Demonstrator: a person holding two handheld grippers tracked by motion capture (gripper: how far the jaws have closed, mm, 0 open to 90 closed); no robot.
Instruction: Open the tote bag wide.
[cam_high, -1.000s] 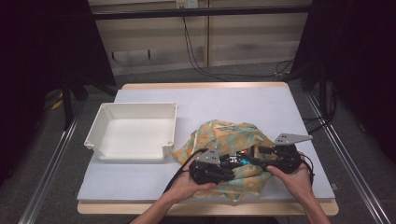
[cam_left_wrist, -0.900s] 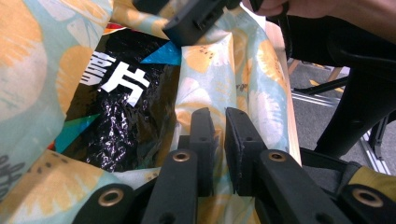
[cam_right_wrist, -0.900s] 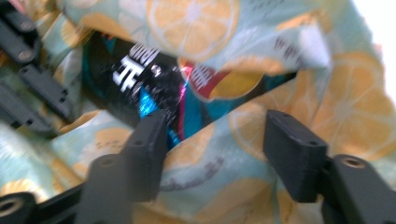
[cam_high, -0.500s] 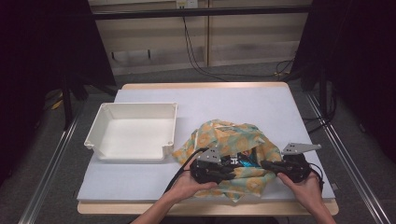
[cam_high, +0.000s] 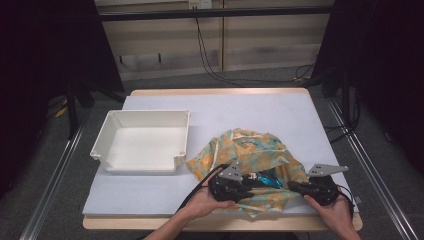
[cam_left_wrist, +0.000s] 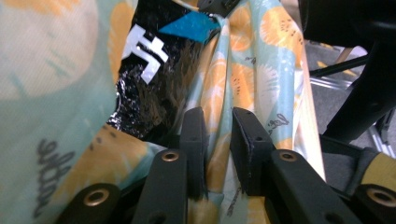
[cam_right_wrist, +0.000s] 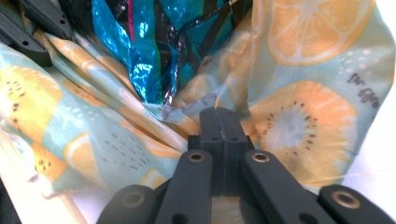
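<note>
Fabric bag, soft and floppy at the tabletop's five o'clock with a crinkly foil packet inside, is best gripped by its rim, so I am pinching it with the right tongs clamped tight while the left tongs, jaws narrowly parted, are straddling a fold.
</note>
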